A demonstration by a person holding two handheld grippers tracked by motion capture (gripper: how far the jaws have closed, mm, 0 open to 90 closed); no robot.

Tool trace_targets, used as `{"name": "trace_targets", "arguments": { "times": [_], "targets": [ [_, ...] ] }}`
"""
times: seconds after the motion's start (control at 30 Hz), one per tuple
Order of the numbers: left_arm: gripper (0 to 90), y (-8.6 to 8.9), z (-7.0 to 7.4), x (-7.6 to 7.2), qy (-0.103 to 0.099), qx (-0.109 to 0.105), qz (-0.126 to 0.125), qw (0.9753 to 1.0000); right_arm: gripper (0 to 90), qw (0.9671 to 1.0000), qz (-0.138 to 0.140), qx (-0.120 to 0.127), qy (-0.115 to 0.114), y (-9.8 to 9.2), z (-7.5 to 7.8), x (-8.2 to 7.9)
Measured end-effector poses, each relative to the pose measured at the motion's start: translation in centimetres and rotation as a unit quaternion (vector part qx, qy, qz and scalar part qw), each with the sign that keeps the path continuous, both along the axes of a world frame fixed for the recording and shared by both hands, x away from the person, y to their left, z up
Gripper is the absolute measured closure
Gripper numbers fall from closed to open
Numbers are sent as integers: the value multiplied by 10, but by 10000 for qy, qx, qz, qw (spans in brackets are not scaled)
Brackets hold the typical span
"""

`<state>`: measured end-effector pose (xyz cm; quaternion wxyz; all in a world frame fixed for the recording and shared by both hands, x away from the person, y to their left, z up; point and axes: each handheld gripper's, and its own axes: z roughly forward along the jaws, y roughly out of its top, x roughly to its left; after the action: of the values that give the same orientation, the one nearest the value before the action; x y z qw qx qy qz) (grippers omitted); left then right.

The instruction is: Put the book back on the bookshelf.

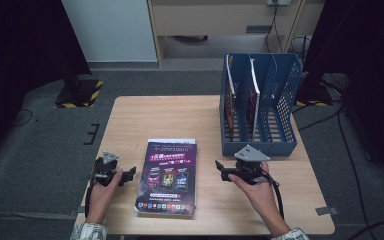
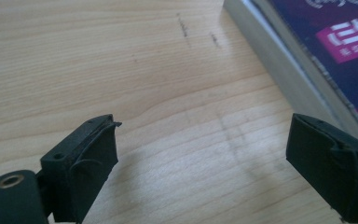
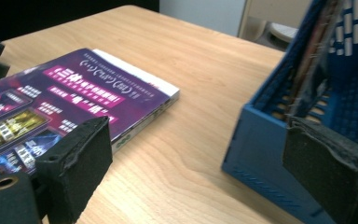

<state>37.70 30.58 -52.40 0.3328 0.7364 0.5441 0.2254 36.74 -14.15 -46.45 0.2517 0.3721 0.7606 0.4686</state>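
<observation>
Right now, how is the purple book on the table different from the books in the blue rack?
The purple book lies flat on the table, its whole cover showing; the books in the blue rack stand on edge, showing mostly thin edges. The purple book lies between both grippers; the rack books stand farther back. Both have dark, colourful covers.

1. Table (image 1: 180, 115): light wood-grain top, standing on the floor.
2. Floor (image 1: 40, 145): grey carpet, dimly lit at both sides.
3. Stand base (image 1: 78, 93): black, edged with yellow-and-black hazard stripes, left of the table's far corner.
4. Wall panel (image 1: 112, 30): pale, behind the table.
5. Wooden cabinet (image 1: 220, 20): beige, at the rear.
6. Cables (image 1: 347, 150): black, trailing over the floor at right.
</observation>
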Motion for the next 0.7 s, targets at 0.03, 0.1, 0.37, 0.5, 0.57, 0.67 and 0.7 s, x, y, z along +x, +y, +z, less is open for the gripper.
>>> {"name": "trace_targets", "arguments": {
  "times": [0.03,0.1,0.37,0.5,0.57,0.67,0.7],
  "targets": [
    [81,-1,1,0,-28,-17,-22,10000,101,10000,33,-1,27,3,-1,0],
    [88,-3,3,0,-63,-35,-47,10000,116,9999,128,2,80,9,-3,0],
    [96,-8,10,-3,-191,-211,-165,9995,162,9988,411,-149,199,32,-13,-2],
    [136,-13,14,-4,-268,-289,-273,9989,199,9978,568,-57,333,40,-15,0],
    [161,-17,16,-5,-314,-291,-338,9985,202,9977,606,-102,298,43,-14,2],
    [205,-23,19,-6,-340,-287,-456,9980,213,9975,628,-107,301,46,-14,4],
    [223,-24,20,-7,-347,-267,-506,9978,234,9974,643,-111,310,46,-14,4]
  ]
}}
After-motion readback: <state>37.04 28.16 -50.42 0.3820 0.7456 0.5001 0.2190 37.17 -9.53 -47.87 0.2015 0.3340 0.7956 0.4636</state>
